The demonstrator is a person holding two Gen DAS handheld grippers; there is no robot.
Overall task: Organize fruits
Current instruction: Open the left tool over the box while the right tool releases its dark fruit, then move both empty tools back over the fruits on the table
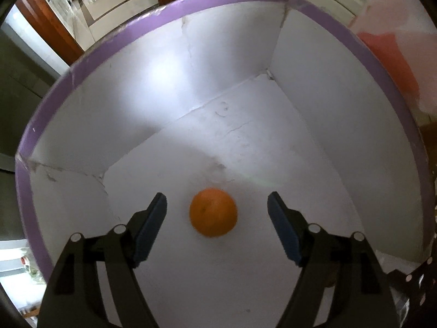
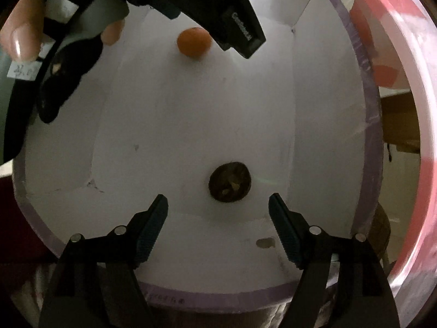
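A white box with a purple rim [image 1: 114, 37] holds the fruit. An orange [image 1: 213, 212] lies on the box floor, and my left gripper [image 1: 217, 205] hangs open above it, a finger on each side, not touching. In the right wrist view the same orange [image 2: 194, 43] lies at the far end of the box [image 2: 372, 125], partly under the left gripper's body. A dark brown, wrinkled round fruit [image 2: 230, 181] lies on the floor just ahead of my right gripper [image 2: 218, 205], which is open and empty.
A pink-rimmed container [image 2: 409, 63] stands right of the purple box, with a brown surface beyond it. The person's hand [image 2: 20, 32] holds the left gripper at the upper left. A tiled floor and wooden door frame [image 1: 49, 24] lie beyond the box.
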